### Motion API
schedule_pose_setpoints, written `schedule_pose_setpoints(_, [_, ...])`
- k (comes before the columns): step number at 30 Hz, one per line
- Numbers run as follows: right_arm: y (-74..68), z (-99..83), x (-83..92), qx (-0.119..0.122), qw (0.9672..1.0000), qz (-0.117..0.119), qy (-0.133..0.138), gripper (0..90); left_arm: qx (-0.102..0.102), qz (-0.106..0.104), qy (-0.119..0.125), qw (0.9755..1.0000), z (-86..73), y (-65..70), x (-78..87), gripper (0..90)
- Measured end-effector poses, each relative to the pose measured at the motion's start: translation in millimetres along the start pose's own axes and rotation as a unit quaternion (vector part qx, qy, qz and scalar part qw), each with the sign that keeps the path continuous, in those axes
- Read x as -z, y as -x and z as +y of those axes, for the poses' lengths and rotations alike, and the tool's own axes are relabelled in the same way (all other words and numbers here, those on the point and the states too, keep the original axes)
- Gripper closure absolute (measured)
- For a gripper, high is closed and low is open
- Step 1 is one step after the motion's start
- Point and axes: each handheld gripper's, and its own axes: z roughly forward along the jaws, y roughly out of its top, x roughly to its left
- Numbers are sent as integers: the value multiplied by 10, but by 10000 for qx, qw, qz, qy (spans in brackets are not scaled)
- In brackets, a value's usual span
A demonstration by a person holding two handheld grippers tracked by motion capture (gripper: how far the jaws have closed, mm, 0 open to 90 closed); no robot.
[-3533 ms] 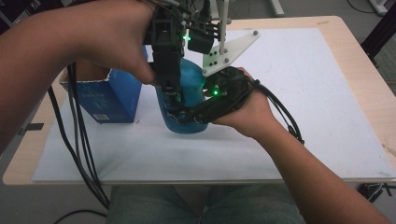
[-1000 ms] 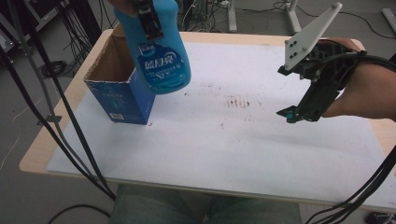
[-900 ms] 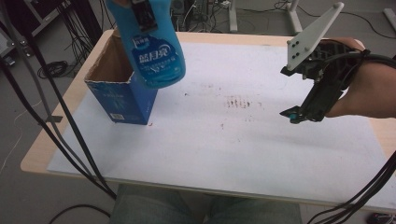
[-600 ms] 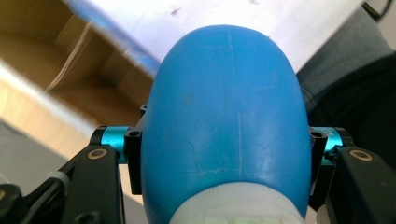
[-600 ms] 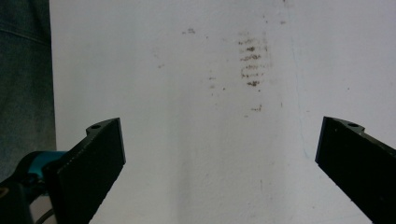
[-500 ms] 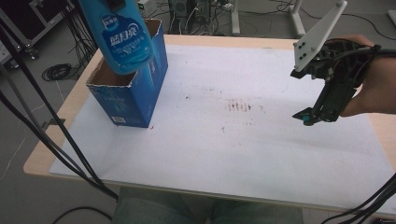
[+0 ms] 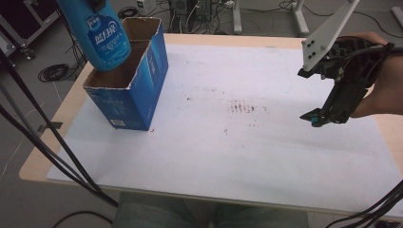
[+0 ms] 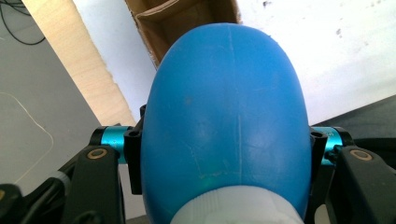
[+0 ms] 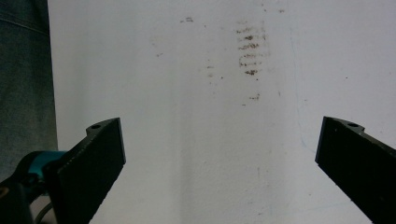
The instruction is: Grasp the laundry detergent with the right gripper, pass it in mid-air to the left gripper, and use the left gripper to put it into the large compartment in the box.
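Note:
A blue detergent bottle point(image 7: 103, 38) hangs bottom-down over the open top of a blue cardboard box point(image 7: 134, 102) at the table's far left; its base overlaps the box's rim. My left gripper point(image 8: 226, 151) is shut on the bottle point(image 8: 226, 121) just above its white neck, one jaw on each side. Past the bottle's base I look into the brown inside of the box point(image 8: 187, 18). My right gripper point(image 7: 317, 117) hangs over the right side of the table in a hand, jaws wide open and nothing between them point(image 9: 219, 163).
A white mat point(image 7: 247, 156) covers the wooden table and carries brown smudges point(image 7: 244, 107) near its middle. Black cables point(image 7: 43, 142) trail down the left side. A grey three-cornered plate point(image 7: 328, 33) tops the right gripper. The person's lap lies below the near edge.
The left gripper has carried the bottle from the table's middle up and left, until it hangs over the box's opening. The right gripper let go of it and drew off to the right, open.

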Motion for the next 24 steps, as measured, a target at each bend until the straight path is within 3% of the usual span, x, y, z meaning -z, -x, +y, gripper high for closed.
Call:
schedule_pose_setpoints(4, [-2,11,-16,-24,10000,-11,29,6,-194,-70,-106,9997,36,-15,-141,390])
schedule_pose_setpoints(7, [2,20,-32,-19,10000,-7,5,6,-482,-51,-170,9987,60,8,-271,390])
schedule_pose_setpoints(15, [-10,9,-52,-61,10000,-11,-21,6,-1174,-2,-314,9926,123,21,-677,390])
schedule_pose_setpoints(17, [-10,4,-54,-61,10000,-2,-27,6,-1344,6,-325,9904,135,27,-783,390])
schedule_pose_setpoints(21, [-6,1,-78,-79,10000,2,-28,7,-1756,-47,-362,9838,155,28,-1001,391])
schedule_pose_setpoints(24, [-2,16,-107,-78,10000,1,-28,6,-2132,-23,-372,9763,162,45,-1141,391])
